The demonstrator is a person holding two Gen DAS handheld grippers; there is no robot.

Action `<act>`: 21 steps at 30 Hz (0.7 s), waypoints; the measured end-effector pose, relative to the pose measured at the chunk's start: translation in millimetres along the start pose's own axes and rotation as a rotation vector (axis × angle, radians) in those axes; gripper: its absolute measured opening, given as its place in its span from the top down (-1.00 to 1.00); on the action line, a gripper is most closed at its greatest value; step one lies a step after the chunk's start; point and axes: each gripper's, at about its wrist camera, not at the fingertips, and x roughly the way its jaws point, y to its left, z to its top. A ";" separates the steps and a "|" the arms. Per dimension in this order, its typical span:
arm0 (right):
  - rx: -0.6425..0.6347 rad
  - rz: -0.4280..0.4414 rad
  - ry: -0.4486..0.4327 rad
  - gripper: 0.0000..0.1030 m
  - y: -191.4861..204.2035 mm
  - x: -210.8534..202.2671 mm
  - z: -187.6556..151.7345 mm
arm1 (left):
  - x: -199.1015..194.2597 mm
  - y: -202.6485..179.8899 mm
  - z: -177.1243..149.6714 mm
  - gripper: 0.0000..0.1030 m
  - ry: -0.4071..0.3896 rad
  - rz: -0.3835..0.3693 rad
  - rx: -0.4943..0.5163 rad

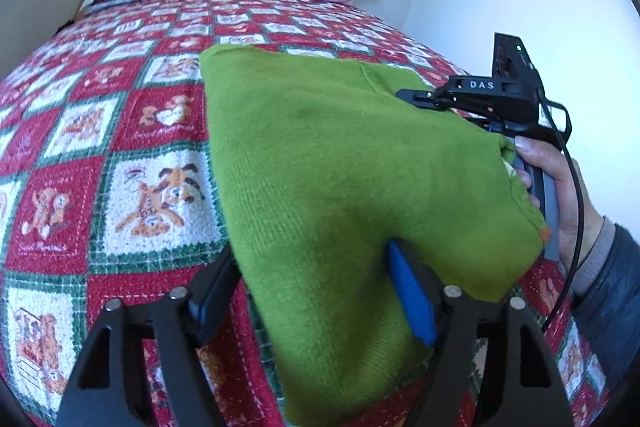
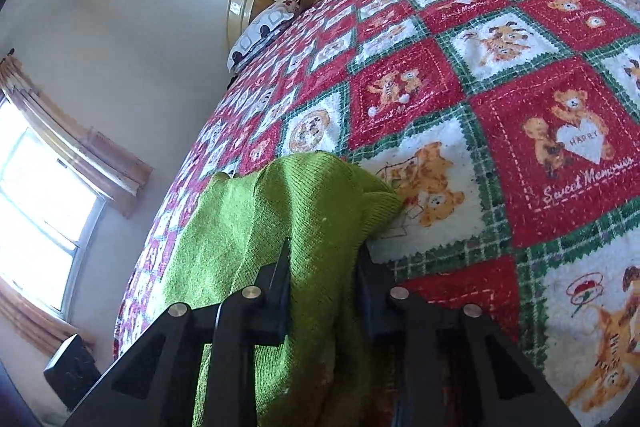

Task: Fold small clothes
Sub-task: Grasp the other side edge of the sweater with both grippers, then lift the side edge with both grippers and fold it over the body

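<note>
green knit garment (image 2: 296,227) pinched in right gripper (image 2: 324,279), over patchwork bedspread (image 2: 520,115).

We are losing both left gripper (image 1: 316,291) fingertips under the green sweater (image 1: 340,163); the right gripper (image 2: 324,291) tips are disappearing into it too. The bedspread (image 2: 520,147) is running off-frame.
</note>
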 end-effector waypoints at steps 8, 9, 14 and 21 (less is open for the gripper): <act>-0.085 -0.104 -0.008 0.53 18.2 -3.2 -2.5 | -2.0 -3.9 3.3 -0.31 0.006 0.020 0.017; -0.093 -0.128 -0.004 0.53 20.8 -2.1 -2.2 | -3.0 -4.9 3.8 -0.26 0.007 0.025 0.022; -0.100 -0.187 -0.004 0.57 32.0 -4.9 -0.5 | -9.3 -7.8 8.2 0.11 0.017 0.023 0.033; -0.100 -0.199 -0.029 0.64 40.9 -19.0 -4.8 | -17.3 -7.1 11.5 0.36 0.016 0.032 0.039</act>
